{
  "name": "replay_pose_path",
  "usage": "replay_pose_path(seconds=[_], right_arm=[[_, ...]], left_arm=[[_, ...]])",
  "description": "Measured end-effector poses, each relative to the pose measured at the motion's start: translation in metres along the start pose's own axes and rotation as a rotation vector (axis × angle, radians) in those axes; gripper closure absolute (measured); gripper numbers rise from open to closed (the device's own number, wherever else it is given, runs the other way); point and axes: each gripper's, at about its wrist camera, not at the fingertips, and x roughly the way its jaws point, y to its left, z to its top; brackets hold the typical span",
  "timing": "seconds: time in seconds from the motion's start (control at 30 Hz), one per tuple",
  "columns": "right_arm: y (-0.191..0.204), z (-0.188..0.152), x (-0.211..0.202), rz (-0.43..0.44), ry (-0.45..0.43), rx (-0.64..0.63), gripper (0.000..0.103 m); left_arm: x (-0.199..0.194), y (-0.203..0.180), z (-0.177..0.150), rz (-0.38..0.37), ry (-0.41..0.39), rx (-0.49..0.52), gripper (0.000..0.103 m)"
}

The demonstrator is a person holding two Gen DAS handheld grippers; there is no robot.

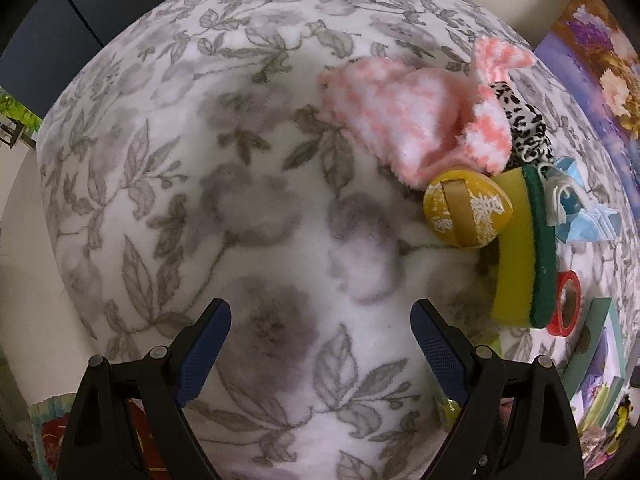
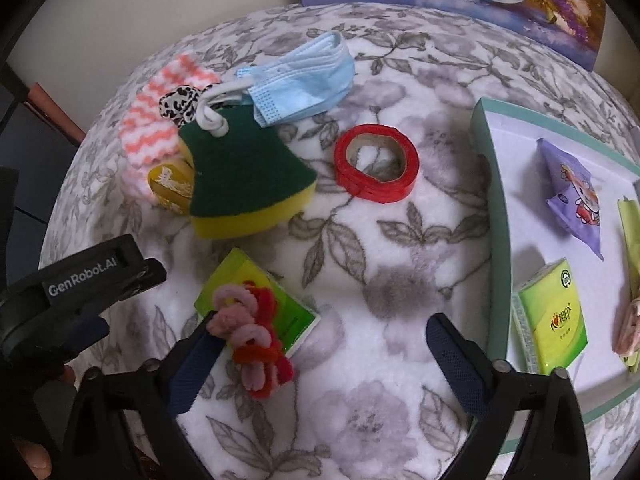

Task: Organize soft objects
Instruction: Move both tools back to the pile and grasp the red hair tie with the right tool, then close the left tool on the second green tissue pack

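**Both tongs hang open over a half-sorted heap**

The blanket [image 1: 248, 184], grey flowers on white fleece, covers the whole table and gives everything a soft bed to lie on. Off to the right sits the tray [image 2: 490, 184], teal-rimmed and white inside, and I'd guess it is the place for sorted things: a purple pouch [image 2: 576, 196] and a green tissue pack [image 2: 554, 316] already lie in it, well apart.

The rest is bunched at the far left of the blanket. The sponge [image 2: 244, 184], green side up, leans on a yellow ball [image 1: 468, 212], with a pink-and-white sock [image 1: 412, 120] behind them and a leopard-print scrap [image 1: 524, 120] tucked against it. A blue mask [image 2: 304, 76] lies just beyond, its ear loop draped on the sponge. A red tape roll [image 2: 376, 164] sits alone between heap and tray.

Nearer, a second tissue pack [image 2: 260, 296] carries a tangle of pink and red hair ties [image 2: 252, 336], which touches the left finger of the right tongs [image 2: 320, 360]. Those tongs stand wide apart, gripping nothing. The hair ties look the likeliest next pick, though they sit off to one side, not between the fingers.

The left tongs [image 1: 320, 344] are also spread wide, over bare blanket, nothing held, the heap up to their right.
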Motion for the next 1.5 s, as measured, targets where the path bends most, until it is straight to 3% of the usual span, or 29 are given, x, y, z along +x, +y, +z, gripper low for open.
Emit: replay_pose_path(seconds=[0.07, 0.2, 0.27, 0.43, 1.03, 1.27, 1.5], right_arm=[[0.001, -0.001, 0.0, 0.006, 0.001, -0.001, 0.021], [-0.006, -0.002, 0.0, 0.035, 0.017, 0.041, 0.034], [-0.011, -0.002, -0.001, 0.061, 0.023, 0.054, 0.048], [-0.018, -0.002, -0.003, 0.123, 0.045, 0.065, 0.062], [-0.041, -0.019, -0.015, 0.127, 0.066, 0.034, 0.072], [-0.061, -0.015, -0.027, 0.048, 0.055, 0.061, 0.072], [-0.079, -0.011, -0.034, -0.002, 0.048, 0.079, 0.072]], left_arm=[[0.001, 0.0, -0.001, -0.005, 0.005, 0.004, 0.011], [0.001, -0.005, -0.004, -0.004, 0.012, 0.017, 0.011], [0.002, -0.007, -0.006, -0.016, 0.018, 0.016, 0.011], [0.003, -0.018, -0.008, -0.03, 0.029, 0.026, 0.011], [0.002, -0.055, -0.026, -0.042, 0.045, 0.052, 0.011], [-0.012, -0.054, -0.02, -0.038, 0.036, 0.066, 0.011], [-0.019, -0.083, -0.029, -0.067, 0.05, 0.128, 0.011]])
